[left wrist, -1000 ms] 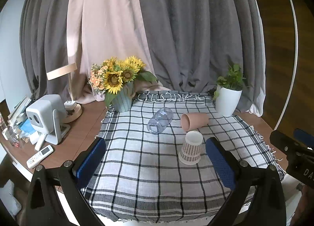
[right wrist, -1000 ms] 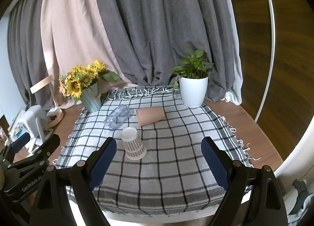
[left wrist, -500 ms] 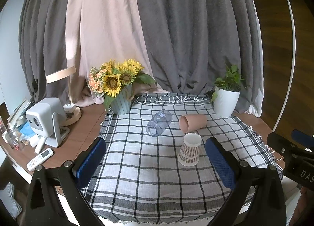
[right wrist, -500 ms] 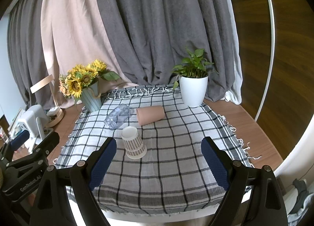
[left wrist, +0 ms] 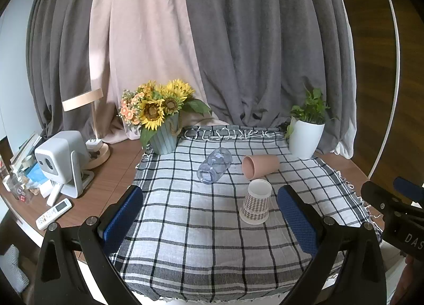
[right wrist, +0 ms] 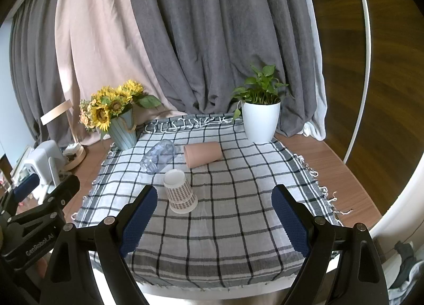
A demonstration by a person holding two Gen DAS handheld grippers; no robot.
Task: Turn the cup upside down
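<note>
Grey and pink curtains behind a table with a checked cloth on it. My left claw and right claw both hang over the near edge, jaws wide apart, holding nothing. The checked cup stands upside down mid-cloth. At its 12 o'clock the pink cup lies on its side, clear cup at 11, also tipped over. Sunflowers far left, plant far right.
</note>
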